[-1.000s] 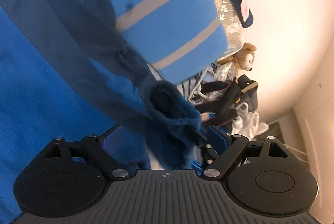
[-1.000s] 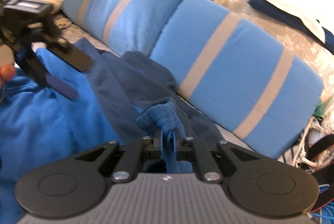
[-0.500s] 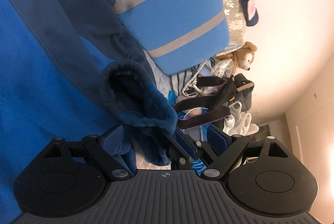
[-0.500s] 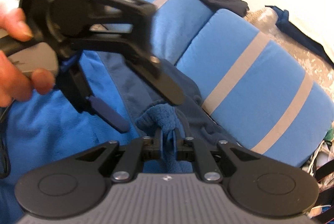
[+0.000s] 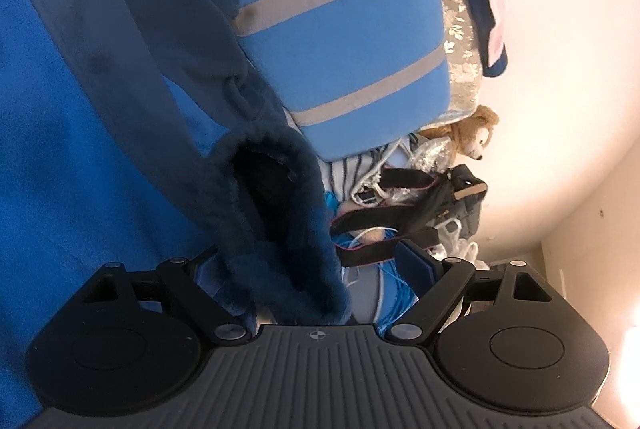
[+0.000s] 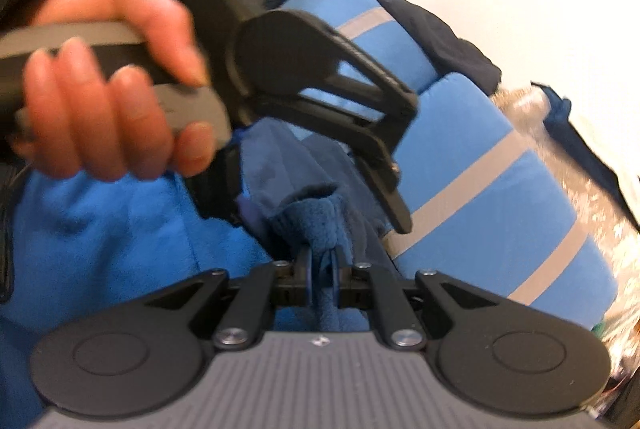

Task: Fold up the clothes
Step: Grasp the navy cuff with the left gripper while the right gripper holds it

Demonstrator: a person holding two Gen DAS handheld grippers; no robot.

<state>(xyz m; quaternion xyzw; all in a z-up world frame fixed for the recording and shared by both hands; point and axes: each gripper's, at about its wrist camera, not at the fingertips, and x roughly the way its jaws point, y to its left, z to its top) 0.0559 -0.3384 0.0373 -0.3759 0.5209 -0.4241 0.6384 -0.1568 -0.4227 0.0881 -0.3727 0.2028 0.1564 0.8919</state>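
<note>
The right gripper is clamping its fingers on the dark blue fleece garment's cuff. The left gripper is holding its fingers wide apart around that cuff, beside striped blue cushions. No readable writing is showing.

Warm indoor light, blown out on the wall, with motion blur in my right view.

In my left wrist view the cream wall glows almost white, with a glare spot at the lower right edge, while the dark blue fleece cuff sinks into deep shadow at its opening. The striped cushion is softly out of focus and bends with the fisheye curve. In my right wrist view my left hand and the left hand-held gripper are smeared by motion, the upper right is overexposed, and the frame corners go black. Only my own hand-held gripper bodies near the lens look crisp.
</note>
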